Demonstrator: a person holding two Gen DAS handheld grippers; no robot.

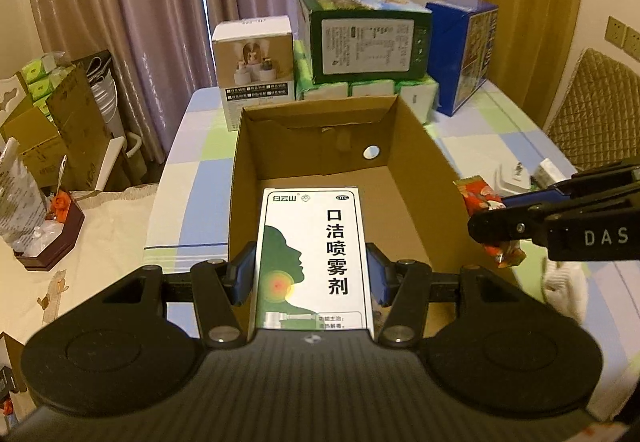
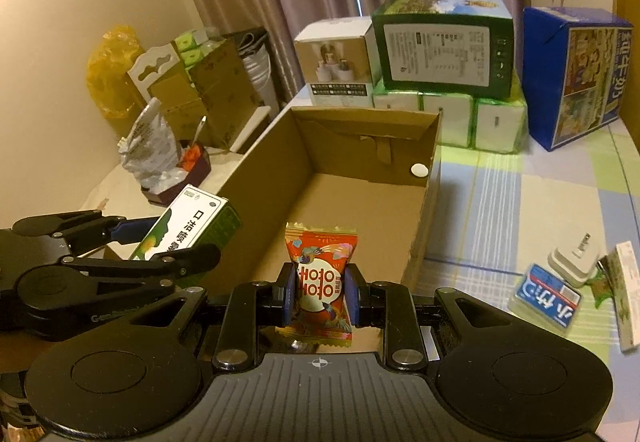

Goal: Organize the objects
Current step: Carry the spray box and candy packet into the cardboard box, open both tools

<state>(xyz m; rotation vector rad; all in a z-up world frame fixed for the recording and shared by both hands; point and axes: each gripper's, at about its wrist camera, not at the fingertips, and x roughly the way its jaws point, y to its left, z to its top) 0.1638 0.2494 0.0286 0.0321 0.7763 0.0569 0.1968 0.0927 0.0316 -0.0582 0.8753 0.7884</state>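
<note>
Clamped in the left gripper [image 1: 311, 274]: a white-and-green spray box [image 1: 314, 262], label up, blue pads pressed to both long sides, held over the near end of the open carton [image 1: 424, 146]. Pinched in the right gripper [image 2: 319, 296]: a red candy [image 2: 320, 282], upright, at the carton's near edge. In the left view, right gripper and candy at 3 o'clock, just outside the carton's right wall. In the right view, left gripper and box at 9 o'clock. Carton floor bare, a white sticker [image 2: 419, 170] on its far wall. On the checked tablecloth [image 2: 500, 202] at 4 o'clock in the right view: a blue packet [image 2: 546, 296], a white plug [image 2: 574, 256]. Stacked behind the carton at 12 o'clock: a green box [image 1: 368, 38] on tissue packs [image 2: 448, 114].
</note>
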